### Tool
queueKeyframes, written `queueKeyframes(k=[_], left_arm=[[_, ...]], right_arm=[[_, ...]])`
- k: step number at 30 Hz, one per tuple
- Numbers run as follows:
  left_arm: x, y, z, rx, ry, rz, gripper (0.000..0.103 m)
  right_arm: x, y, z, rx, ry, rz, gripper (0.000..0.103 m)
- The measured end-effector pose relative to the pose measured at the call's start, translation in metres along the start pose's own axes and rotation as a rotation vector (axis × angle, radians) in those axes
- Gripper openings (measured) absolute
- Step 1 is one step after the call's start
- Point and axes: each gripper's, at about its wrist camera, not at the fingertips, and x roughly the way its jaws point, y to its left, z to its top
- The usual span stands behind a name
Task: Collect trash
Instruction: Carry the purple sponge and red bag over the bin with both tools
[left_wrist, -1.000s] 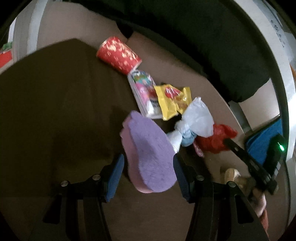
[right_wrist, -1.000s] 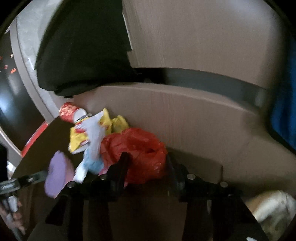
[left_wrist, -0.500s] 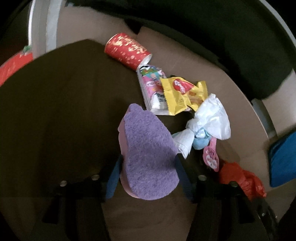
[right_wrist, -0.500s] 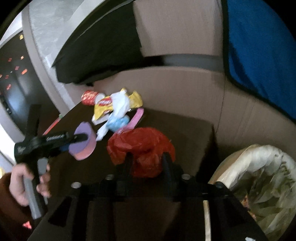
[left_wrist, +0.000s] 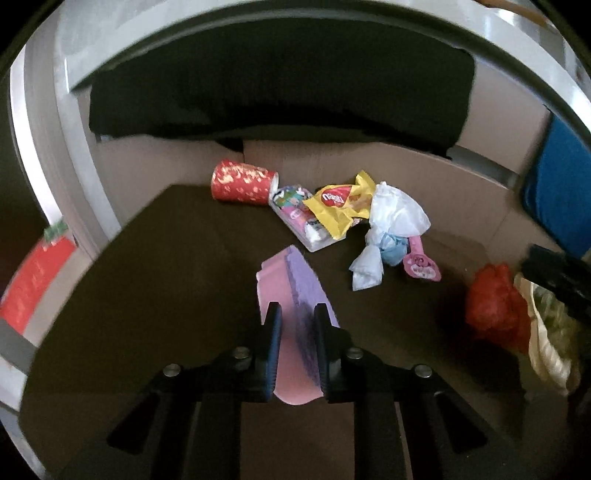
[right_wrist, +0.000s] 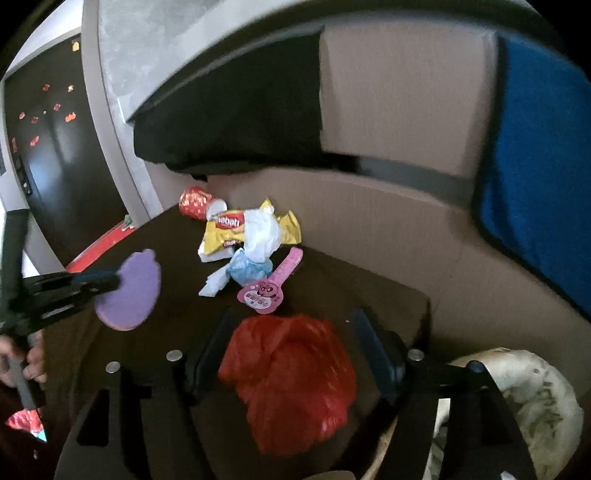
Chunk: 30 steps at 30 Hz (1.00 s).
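The right gripper (right_wrist: 291, 354), jaws just spread, frames a loose red bag (right_wrist: 291, 373) at the table's (left_wrist: 155, 280) near edge by the bin (right_wrist: 532, 398), while the left gripper (left_wrist: 297, 332), just closed, pinches a purple sponge (left_wrist: 295, 295) short of the wrappers (left_wrist: 343, 210) along the far edge.

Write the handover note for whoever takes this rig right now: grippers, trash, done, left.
Left gripper: fingers have just been closing, now shut on the purple sponge.
Right gripper: fingers have just been opening; the red plastic bag sits loose between them, beside the lined bin.
On the dark table: red cup, yellow wrapper, white tissue, pink tag.
Done: nothing visibly binned.
Left: everything.
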Motion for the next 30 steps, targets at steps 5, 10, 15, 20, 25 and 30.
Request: queueKeyframes(k=[5, 10, 15, 20, 25, 30], left_arm=[[-0.007, 0.009, -0.009, -0.051, 0.034, -0.068, 0.018], [-0.003, 0.012, -0.016, -0.074, 0.056, -0.087, 0.018], [-0.005, 0.001, -0.015, -0.027, 0.043, -0.073, 0.018], [-0.008, -0.006, -0.016, 0.01, 0.034, -0.051, 0.018], [-0.01, -0.009, -0.015, 0.023, 0.025, -0.051, 0.017], [-0.013, -0.01, -0.013, 0.02, 0.022, -0.09, 0.015]], right_arm=[[0.038, -0.005, -0.018, 0.087, 0.11, 0.012, 0.066], [0.04, -0.002, -0.034, 0.128, 0.124, 0.039, 0.073], [0.041, 0.0, -0.039, 0.144, 0.156, 0.055, 0.076], [0.024, 0.011, -0.034, 0.106, 0.107, 0.022, 0.059], [-0.002, 0.028, -0.026, 0.055, 0.063, 0.032, 0.057], [-0.02, 0.038, -0.022, 0.042, 0.034, 0.048, 0.056]])
